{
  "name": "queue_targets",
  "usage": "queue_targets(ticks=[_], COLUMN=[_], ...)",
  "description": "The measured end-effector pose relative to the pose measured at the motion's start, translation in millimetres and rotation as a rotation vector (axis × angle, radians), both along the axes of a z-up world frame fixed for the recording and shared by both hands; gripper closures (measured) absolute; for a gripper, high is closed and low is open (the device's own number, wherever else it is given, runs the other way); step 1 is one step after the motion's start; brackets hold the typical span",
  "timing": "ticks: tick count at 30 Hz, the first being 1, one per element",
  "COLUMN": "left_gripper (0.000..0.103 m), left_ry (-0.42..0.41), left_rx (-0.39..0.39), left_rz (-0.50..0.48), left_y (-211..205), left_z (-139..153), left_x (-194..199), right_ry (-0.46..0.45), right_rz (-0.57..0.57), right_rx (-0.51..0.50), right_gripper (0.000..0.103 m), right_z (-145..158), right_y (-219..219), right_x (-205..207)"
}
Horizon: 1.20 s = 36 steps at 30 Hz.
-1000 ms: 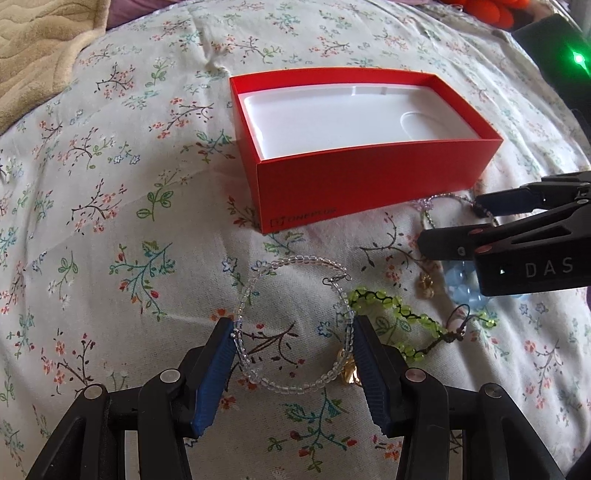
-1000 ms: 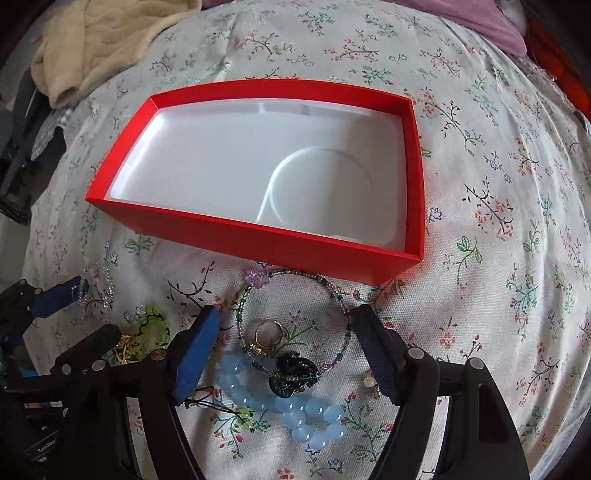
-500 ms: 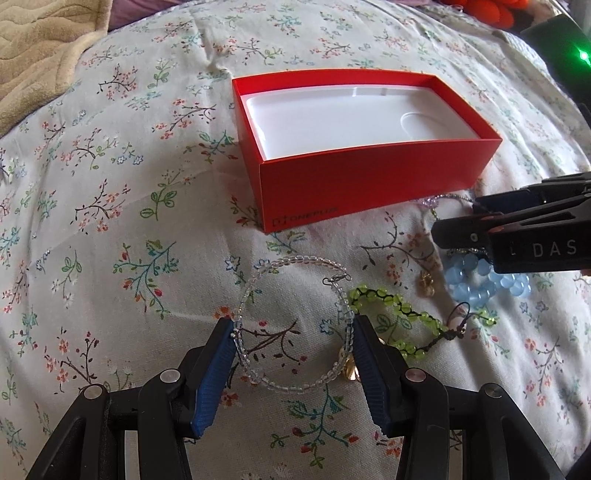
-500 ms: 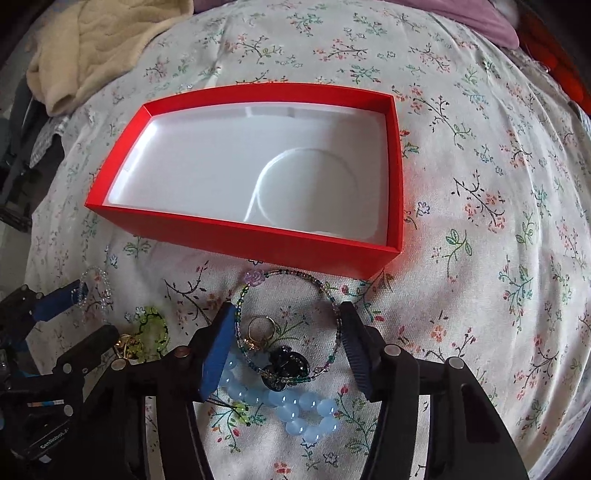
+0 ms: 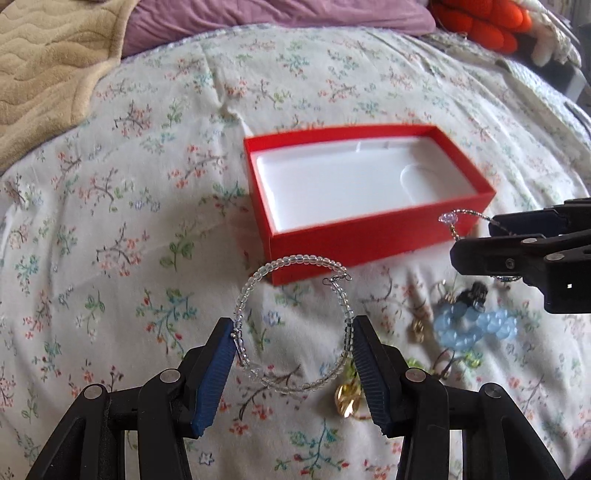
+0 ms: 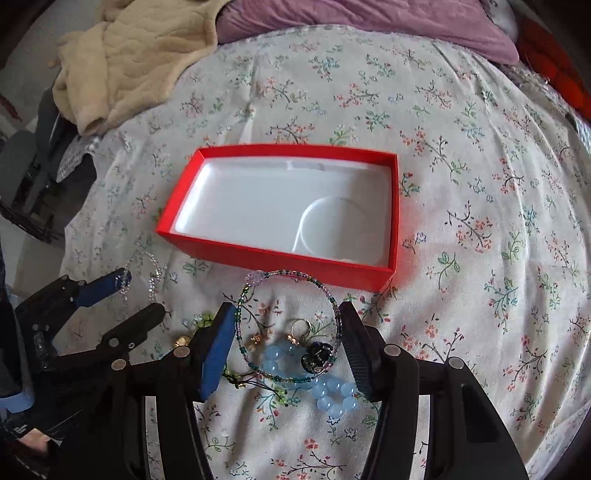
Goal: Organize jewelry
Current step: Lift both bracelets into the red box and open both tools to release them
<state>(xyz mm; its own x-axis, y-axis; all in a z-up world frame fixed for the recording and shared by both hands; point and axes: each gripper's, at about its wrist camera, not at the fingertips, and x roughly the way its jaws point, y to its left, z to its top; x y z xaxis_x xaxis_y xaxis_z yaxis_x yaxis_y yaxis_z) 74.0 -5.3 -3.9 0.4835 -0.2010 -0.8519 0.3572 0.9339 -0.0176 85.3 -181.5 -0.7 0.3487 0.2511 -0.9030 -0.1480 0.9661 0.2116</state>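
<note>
My left gripper (image 5: 293, 354) is shut on a clear beaded bracelet (image 5: 288, 264) with a gold charm (image 5: 348, 398), held above the bedspread. My right gripper (image 6: 288, 347) is shut on a thin multicoloured bead bracelet (image 6: 291, 275) with a small pink flower, lifted off the cloth. The red box (image 5: 369, 236) with a white empty inside stands just beyond both; it also shows in the right wrist view (image 6: 280, 258). A light blue bead bracelet (image 6: 332, 397), a ring (image 6: 300, 325), a black charm (image 6: 317, 355) and a green bead bracelet (image 6: 201, 320) lie on the cloth below.
The floral bedspread (image 6: 480, 221) covers a rounded bed. A beige blanket (image 5: 40, 62) lies at the far left, a purple pillow (image 5: 258, 14) at the back, orange yarn (image 5: 476, 22) at the far right. The right gripper shows in the left wrist view (image 5: 476, 240).
Both grippers have risen with their bracelets off the cloth. The right gripper closed from wide open onto the thin bead bracelet. The box now looks farther off.
</note>
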Motion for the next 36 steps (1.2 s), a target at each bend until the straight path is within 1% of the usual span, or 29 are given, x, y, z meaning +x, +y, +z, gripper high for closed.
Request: queue_targets(ticks=[3, 6, 10, 12, 17, 22, 26, 27, 28, 30, 31, 33, 36], left_gripper=[0.049, 0.049, 0.049, 0.049, 0.049, 0.048, 0.045, 0.043, 0.039, 0.037, 0.037, 0.036, 0.035], left_ry=[-0.033, -0.063, -0.079, -0.083, -0.098, -0.109, -0.122, -0.124, -0.124, -0.128, -0.134, -0.144, -0.146], left_rx=[-0.010, -0.033, -0.066, -0.068, -0.036, -0.011, 0.001, 0.006, 0.011, 0.028, 0.041, 0.063, 0.076], left_rz=[0.002, 0.009, 0.035, 0.044, 0.057, 0.078, 0.080, 0.078, 0.073, 0.066, 0.062, 0.054, 0.046], left_y=[-7.5, -15.9, -24.5, -30.2, -42.1, -46.5, -48.5, -49.7, -51.4, -54.3, -56.0, -57.8, -58.5], left_z=[8.9, 15.7, 15.7, 12.6, 2.0, -4.9, -8.2, -8.8, -9.3, -9.3, -9.0, -8.1, -5.2], left_x=[7.1, 17.6, 34.4, 42.5, 56.9, 67.1, 69.5, 69.7, 69.8, 68.7, 67.8, 65.4, 61.3], right_ry=[-0.041, -0.066, -0.090, -0.096, -0.103, -0.109, -0.092, -0.088, -0.086, -0.081, -0.083, -0.092, -0.111], right_rz=[-0.025, -0.055, -0.086, -0.098, -0.107, -0.103, -0.100, -0.099, -0.100, -0.118, -0.127, -0.142, -0.162], right_rx=[0.023, 0.045, 0.058, 0.067, 0.094, 0.095, 0.107, 0.111, 0.114, 0.126, 0.138, 0.150, 0.150], right_gripper=[0.044, 0.043, 0.043, 0.043, 0.041, 0.041, 0.041, 0.040, 0.039, 0.032, 0.030, 0.030, 0.030], right_z=[12.4, 18.2, 18.5, 15.1, 9.0, 3.7, -1.3, -2.1, -2.6, -2.5, -1.4, 2.9, 10.4], right_y=[-6.6, -16.0, -29.4, -35.5, -44.4, -46.6, -46.1, -46.2, -46.8, -49.2, -51.2, -55.2, -60.3], right_x=[5.8, 15.3, 30.4, 38.1, 49.0, 54.7, 57.3, 57.8, 57.8, 57.4, 56.9, 56.0, 52.8])
